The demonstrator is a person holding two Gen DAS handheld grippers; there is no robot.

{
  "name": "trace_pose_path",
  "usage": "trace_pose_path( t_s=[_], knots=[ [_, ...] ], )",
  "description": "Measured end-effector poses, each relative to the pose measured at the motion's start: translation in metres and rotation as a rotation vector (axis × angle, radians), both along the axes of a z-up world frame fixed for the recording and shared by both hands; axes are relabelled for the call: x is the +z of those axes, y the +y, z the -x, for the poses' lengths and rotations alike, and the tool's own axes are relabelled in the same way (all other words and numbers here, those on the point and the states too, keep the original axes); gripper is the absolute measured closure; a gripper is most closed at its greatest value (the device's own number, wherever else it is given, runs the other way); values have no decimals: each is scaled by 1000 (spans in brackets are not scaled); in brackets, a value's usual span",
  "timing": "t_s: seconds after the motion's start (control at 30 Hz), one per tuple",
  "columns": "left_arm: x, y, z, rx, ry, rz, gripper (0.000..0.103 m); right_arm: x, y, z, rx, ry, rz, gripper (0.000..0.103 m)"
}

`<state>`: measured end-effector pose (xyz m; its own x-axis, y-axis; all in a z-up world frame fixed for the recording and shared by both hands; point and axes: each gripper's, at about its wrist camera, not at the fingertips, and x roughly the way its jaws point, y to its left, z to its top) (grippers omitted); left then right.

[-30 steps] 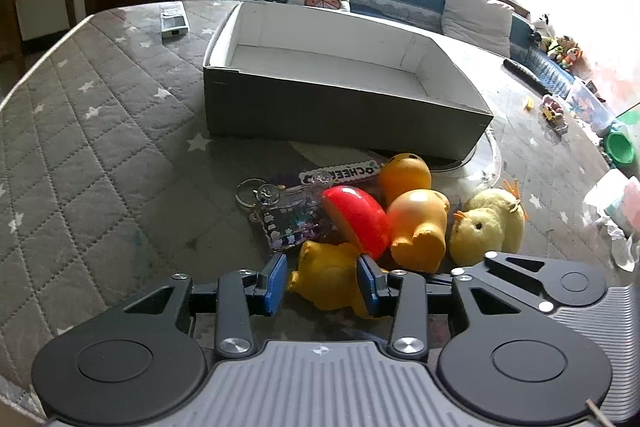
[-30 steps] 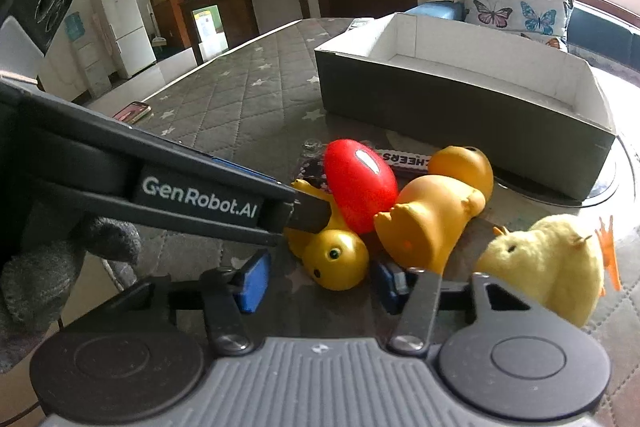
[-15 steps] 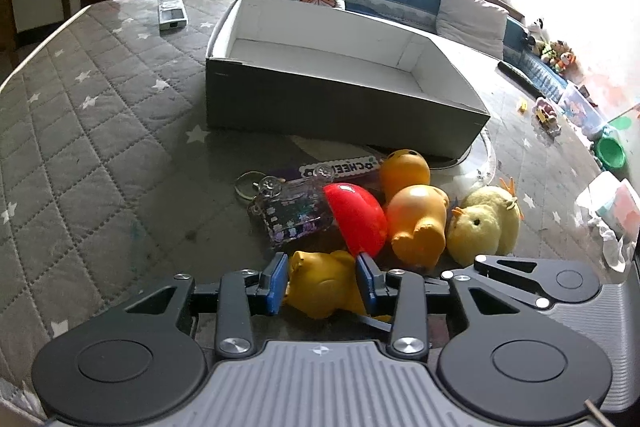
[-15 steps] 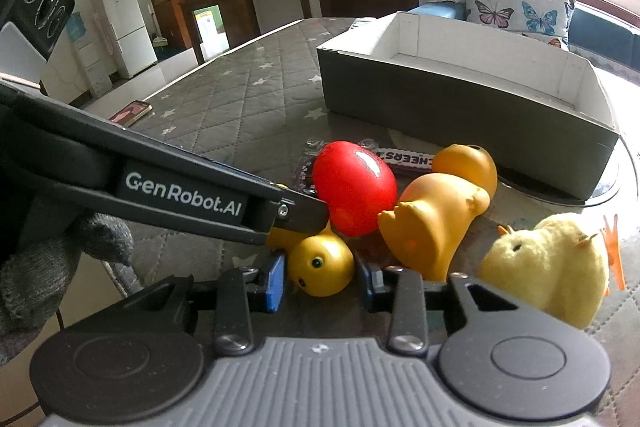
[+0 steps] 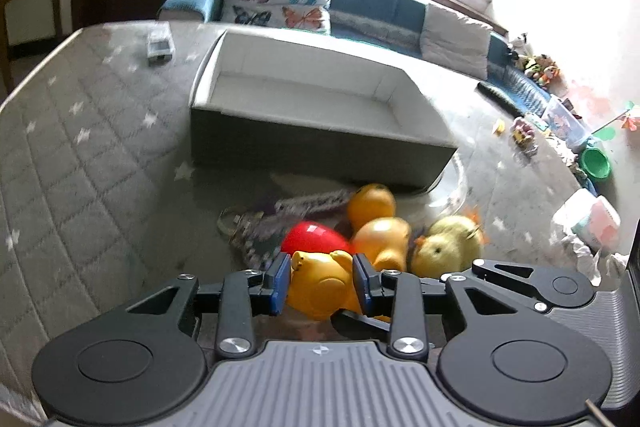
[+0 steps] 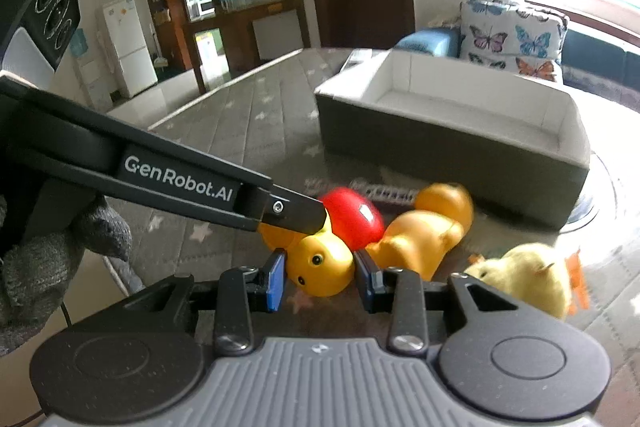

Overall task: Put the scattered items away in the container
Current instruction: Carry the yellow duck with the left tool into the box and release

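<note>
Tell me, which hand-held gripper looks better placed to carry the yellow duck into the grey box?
Left, probably. The left hand-held gripper is clamped on both sides of the yellow duck, with the grey box straight ahead. The right hand-held gripper only flanks the duck's head, and its contact is unclear.

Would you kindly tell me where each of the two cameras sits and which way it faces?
Left wrist: rides behind the left tongs, facing the grey box and the sofa beyond; the tongs close on the yellow duck.
Right wrist: rides behind the right tongs, facing the box and a doorway; the tongs flank the duck's head, and a gloved hand shows.
Shared: duck, box, red toy, fluffy chick.
</note>
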<state>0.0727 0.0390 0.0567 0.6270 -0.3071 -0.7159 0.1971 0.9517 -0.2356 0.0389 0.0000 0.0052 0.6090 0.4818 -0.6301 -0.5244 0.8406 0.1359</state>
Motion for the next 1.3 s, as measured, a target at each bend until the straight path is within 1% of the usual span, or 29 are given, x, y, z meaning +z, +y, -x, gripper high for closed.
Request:
trace_pose_path(
  t_s=[0.2,0.43,0.53,0.6,0.77,0.93,1.1,1.3],
  knots=[
    [23,-16,-25,-34,-63,3,67,22,-15,-21,-50,-61,-12,68],
    [40,-36,-75,-61,-115,8,68,45,-32,-58,-117,-126,-10,68],
    [41,-42,-102,-68,-113,19,67,49,-37,-81,-139,-135,-2,68],
    [37,-45,-121,-72,-97,28,68,51,-40,-97,-152,-136,2,68],
    [20,-55,-165,-80,-42,38,68,41,-45,-141,-175,-88,19,68],
    [0,-60,-194,-79,25,49,68,21,-51,-173,-191,-14,38,68],
    [-16,-62,-213,-79,74,55,68,3,-54,-191,-190,46,50,68],
    [-30,-62,-222,-67,113,52,68,-13,-50,-198,-192,92,67,67]
  ],
)
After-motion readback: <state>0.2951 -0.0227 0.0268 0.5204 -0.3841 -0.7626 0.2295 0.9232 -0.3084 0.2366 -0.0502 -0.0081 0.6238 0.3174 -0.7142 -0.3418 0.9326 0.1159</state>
